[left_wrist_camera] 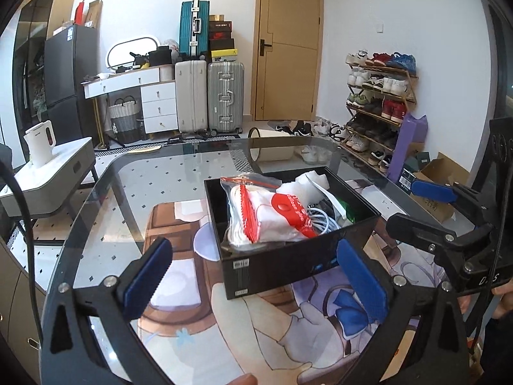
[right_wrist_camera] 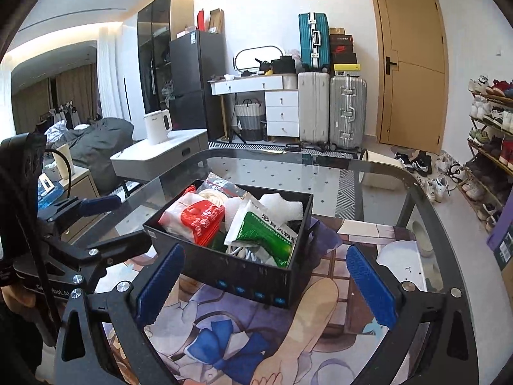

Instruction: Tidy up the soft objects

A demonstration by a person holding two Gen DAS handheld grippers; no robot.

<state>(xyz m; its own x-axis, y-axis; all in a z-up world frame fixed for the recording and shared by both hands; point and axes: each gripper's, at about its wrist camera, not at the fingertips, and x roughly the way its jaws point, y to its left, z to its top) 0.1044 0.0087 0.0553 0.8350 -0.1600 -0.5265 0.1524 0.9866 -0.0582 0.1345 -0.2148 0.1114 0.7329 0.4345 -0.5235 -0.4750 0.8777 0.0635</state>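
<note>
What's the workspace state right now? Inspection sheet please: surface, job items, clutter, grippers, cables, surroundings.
Surface: glass table with a printed mat under the work area.
Job's things: black box on the mat, filled with a red-and-white packet, green-and-white pouch, white foam and a zip bag.
Clutter: nothing seen on the table beside the box.
Grippers: left gripper and right gripper both open, empty, on the near side of the box.
Cables: white cord coiled in the box; black cable by the left gripper.
Surroundings: kettle, suitcases, shoe rack, door.
</note>
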